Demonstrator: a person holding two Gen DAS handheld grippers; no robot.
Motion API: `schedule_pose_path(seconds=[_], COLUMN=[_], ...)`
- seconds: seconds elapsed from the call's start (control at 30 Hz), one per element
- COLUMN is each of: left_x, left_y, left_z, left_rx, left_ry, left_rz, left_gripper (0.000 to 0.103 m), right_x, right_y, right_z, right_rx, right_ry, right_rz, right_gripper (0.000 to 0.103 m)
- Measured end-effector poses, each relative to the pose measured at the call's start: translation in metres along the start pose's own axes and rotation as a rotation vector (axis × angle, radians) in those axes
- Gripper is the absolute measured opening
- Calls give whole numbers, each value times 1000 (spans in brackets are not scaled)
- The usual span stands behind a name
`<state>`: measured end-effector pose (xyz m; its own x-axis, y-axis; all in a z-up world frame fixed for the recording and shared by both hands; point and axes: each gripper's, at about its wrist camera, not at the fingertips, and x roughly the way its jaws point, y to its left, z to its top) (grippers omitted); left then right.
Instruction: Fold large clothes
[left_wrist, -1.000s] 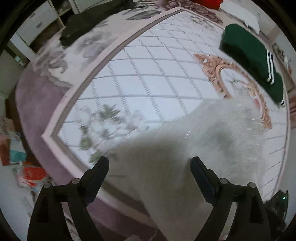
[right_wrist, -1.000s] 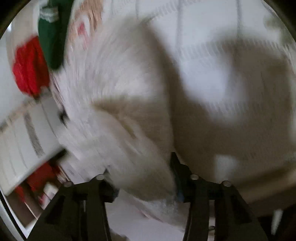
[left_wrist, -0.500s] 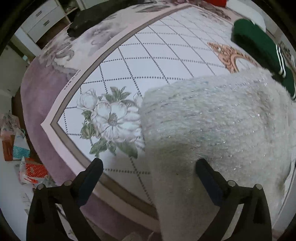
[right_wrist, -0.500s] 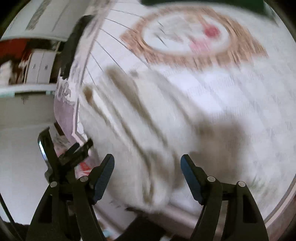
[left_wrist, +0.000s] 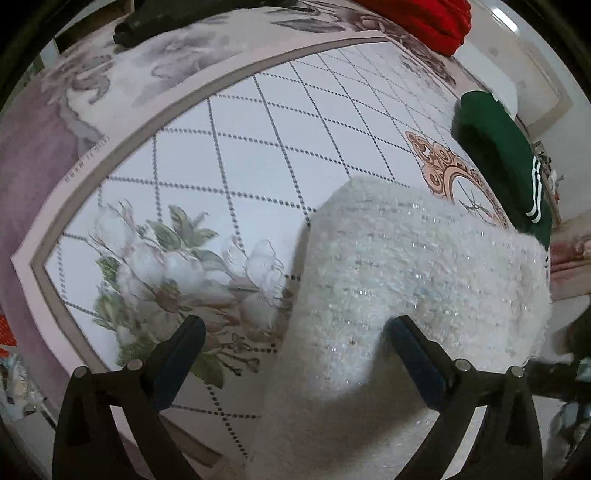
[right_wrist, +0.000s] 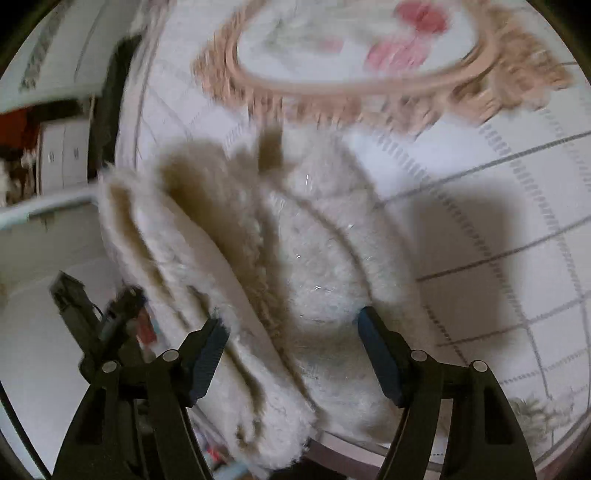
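A fluffy white garment (left_wrist: 413, 280) lies folded in a thick block at the near edge of a patterned bedspread (left_wrist: 258, 155). My left gripper (left_wrist: 295, 354) is open, its fingers spread at the garment's near left corner, gripping nothing. In the right wrist view the same garment (right_wrist: 306, 258) shows stacked layers and folds. My right gripper (right_wrist: 291, 350) is open, with the garment's edge between its spread fingers. The other gripper (right_wrist: 96, 310) shows at the left of that view.
A folded green garment with white stripes (left_wrist: 502, 155) lies at the far right of the bed. A red garment (left_wrist: 417, 18) and a dark one (left_wrist: 177, 18) lie at the far edge. A beige medallion pattern (right_wrist: 369, 66) lies beyond the white garment. Drawers (right_wrist: 62, 155) stand beside the bed.
My right gripper has let go of the white garment and opened. The garment has settled into a folded block on the bed. Both grippers have shifted around its near edge.
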<state>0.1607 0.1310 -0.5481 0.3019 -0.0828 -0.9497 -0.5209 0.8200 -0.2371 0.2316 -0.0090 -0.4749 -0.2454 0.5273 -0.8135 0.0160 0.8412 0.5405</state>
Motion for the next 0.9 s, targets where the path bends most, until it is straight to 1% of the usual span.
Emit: schedule_pose_path(seconds=[0.03,0.1,0.13,0.2,0.23,0.27,0.3,0.33,0.37,0.4,0.43,0.47,0.5,0.53,0.6,0.63,0.67,0.7,0.73,0.8,0.83,0.87,0.9], left_x=[-7,-18,-24,-25,-21,-14,-10,-9,-10,-10,-10,-8,-6,-4,-3,-5,-7,-8,-9,-8,-7,-8,-8], left_y=[-3,-9,-13,-20,-26,-32,-36,-38,-39,-39,-37,-35,-34,-33,-34,-35,-36,-37,-36,-34,-34,-34,-35], left_z=[2,1,0,-4,-8,-13,-15,-18,-19,-19,-18,-17,-16,-15,-15,-16,-16,-17,-18,-18,-19,-19,-19], left_rx=[15,49,64,84,104,139,163,179,190,192,183,170,163,158,162,167,170,170,163,148,143,141,145], left_ry=[-9,-36,-45,-43,-35,-21,-18,-27,-39,-40,-36,-26,-20,-13,-8,-12,-12,-12,-11,-6,-5,-7,-9], left_rz=[27,63,84,99,121,160,189,207,213,206,186,171,166,156,161,176,184,187,188,181,181,183,191], left_gripper=[103,103,103,103,103,103,103,103,103,103,103,103,103,103,103,103,103,103,103,103,103,103,103], right_x=[-6,-25,-25,-16,-8,0,8,12,8,-4,-13,-11,-2,11,28,28,25,16,9,-10,-11,-11,-2], right_y=[2,9,13,19,25,29,33,39,44,47,42,37,19,3,-14,-14,-12,-8,-7,-5,-5,-5,-9], right_z=[2,0,2,10,15,19,23,25,24,22,22,25,30,33,33,30,28,21,13,-15,-27,-41,-62], right_rx=[7,10,4,-5,-14,-17,-10,-1,5,21,53,79,143,197,234,217,202,180,169,133,117,108,112], right_ry=[-39,-101,-106,-95,-99,-100,-81,-70,-103,-154,-193,-205,-199,-162,-92,-79,-72,-49,-43,-37,-16,24,98], right_rz=[18,109,151,201,212,232,258,295,340,399,414,395,310,230,174,173,175,159,157,158,154,151,122], right_gripper=[73,73,73,73,57,34,7,7,7,6,6,6,6,7,8,16,25,50,66,75,75,75,75])
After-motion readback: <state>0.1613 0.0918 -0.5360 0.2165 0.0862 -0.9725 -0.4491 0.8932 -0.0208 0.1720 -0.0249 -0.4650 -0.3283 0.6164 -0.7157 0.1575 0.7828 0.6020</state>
